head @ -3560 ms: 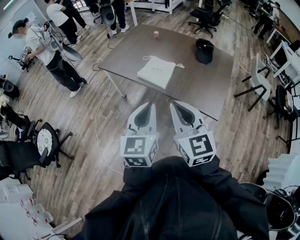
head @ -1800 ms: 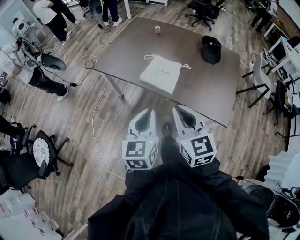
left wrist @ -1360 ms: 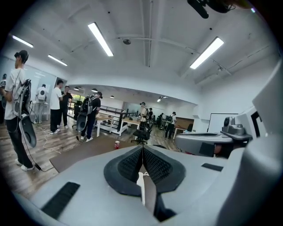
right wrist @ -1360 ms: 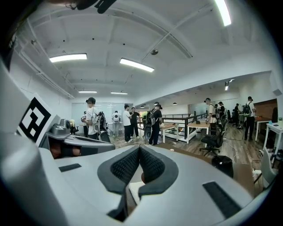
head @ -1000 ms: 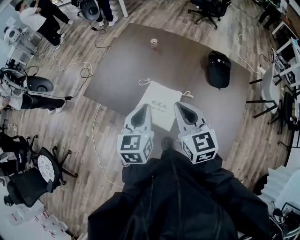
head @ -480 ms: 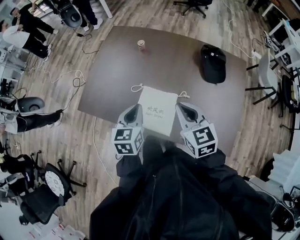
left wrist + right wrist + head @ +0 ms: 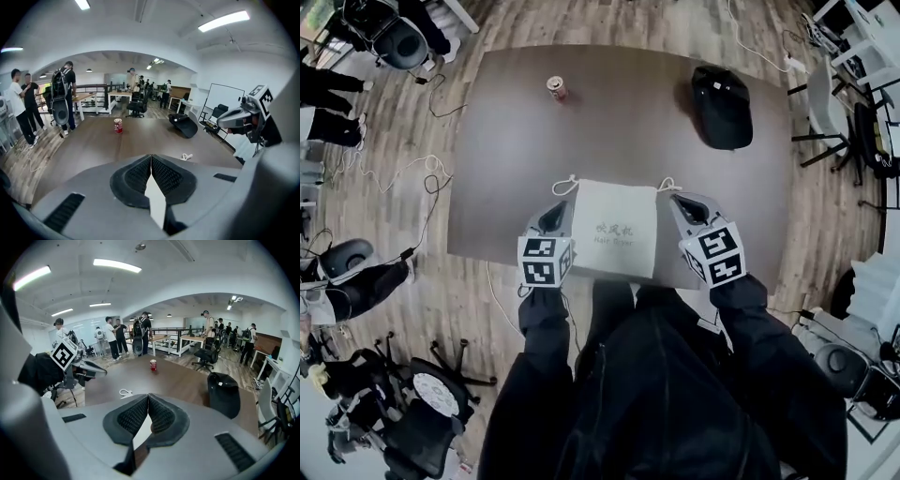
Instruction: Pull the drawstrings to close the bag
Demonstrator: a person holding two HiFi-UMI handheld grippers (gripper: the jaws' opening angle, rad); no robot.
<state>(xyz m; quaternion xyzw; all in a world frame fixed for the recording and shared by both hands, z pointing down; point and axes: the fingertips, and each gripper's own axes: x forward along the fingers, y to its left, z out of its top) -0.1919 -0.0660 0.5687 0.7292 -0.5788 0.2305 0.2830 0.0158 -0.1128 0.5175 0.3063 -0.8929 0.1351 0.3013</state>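
Bag (image 7: 613,228) on table (image 7: 506,141) — can (image 7: 556,88) behind it

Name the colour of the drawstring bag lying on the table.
The drawstring bag is white with small dark print, clearest in the head view.

Bare tabletop (image 7: 497,159) beside bag (image 7: 614,228); can (image 7: 556,88), black object (image 7: 722,94) well behind.

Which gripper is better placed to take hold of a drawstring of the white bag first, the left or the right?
Probably the right gripper: its tip lies closer to the right drawstring loop than the left gripper does to the left loop. Both have shut jaws and must open.
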